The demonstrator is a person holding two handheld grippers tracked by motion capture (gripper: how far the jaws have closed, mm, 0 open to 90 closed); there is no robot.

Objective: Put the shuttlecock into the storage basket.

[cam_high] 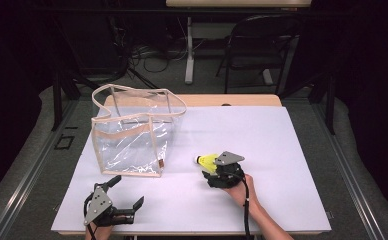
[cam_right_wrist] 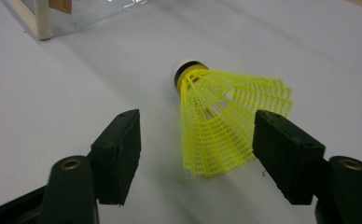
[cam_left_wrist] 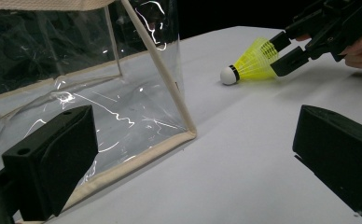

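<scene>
Right gripper view: yellow mesh shuttlecock lying on white desk, skirt between right gripper jaws, one touching, no clamp yet. Left gripper wide apart, idle near clear plastic tote bag, likely destination.

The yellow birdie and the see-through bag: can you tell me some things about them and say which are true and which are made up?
1. The shuttlecock lies on the white table. True.
2. The shuttlecock is inside the clear bag. False: it lies on the table beside the bag.
3. The right gripper has the shuttlecock's skirt between its jaws. True.
4. The left gripper is clamped on the bag. False: its jaws stand open, holding nothing.
5. The shuttlecock's cap is red. False: it is white.
</scene>
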